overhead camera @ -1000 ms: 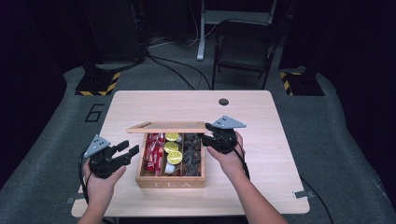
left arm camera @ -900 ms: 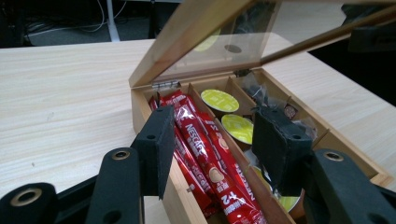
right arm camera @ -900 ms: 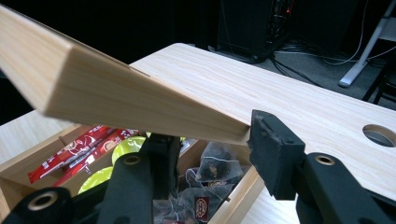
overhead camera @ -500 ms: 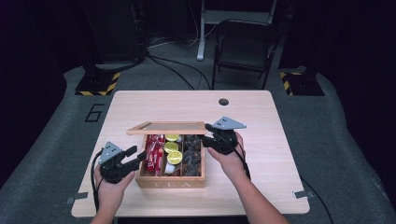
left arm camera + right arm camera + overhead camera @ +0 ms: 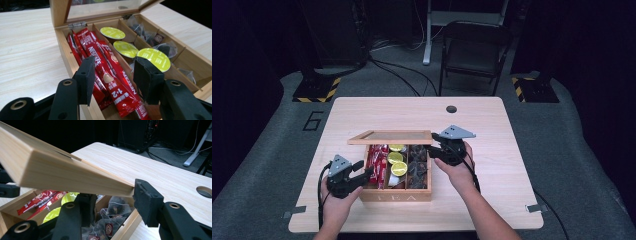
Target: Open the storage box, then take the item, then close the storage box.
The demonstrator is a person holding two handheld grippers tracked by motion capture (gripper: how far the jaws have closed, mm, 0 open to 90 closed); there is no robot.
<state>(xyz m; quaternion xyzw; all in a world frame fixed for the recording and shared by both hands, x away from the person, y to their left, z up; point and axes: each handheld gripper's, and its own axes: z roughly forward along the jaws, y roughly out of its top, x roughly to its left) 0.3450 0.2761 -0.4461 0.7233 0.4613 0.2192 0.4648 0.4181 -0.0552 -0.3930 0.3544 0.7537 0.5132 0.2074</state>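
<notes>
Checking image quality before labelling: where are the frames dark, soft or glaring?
High view: light wooden table brightly lit, surroundings near black. Left gripper view: red coffee sachets sharp, black jaws softer. Right gripper view: pale wooden box lid close and slightly blurred, background dark.

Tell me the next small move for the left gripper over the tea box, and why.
Probably ease the left gripper a little lower and close on the top red sachet. Its fingers stand open to either side of the red sachets in the box's left compartment, not yet pressing on them, while the right gripper holds the lid up.
</notes>
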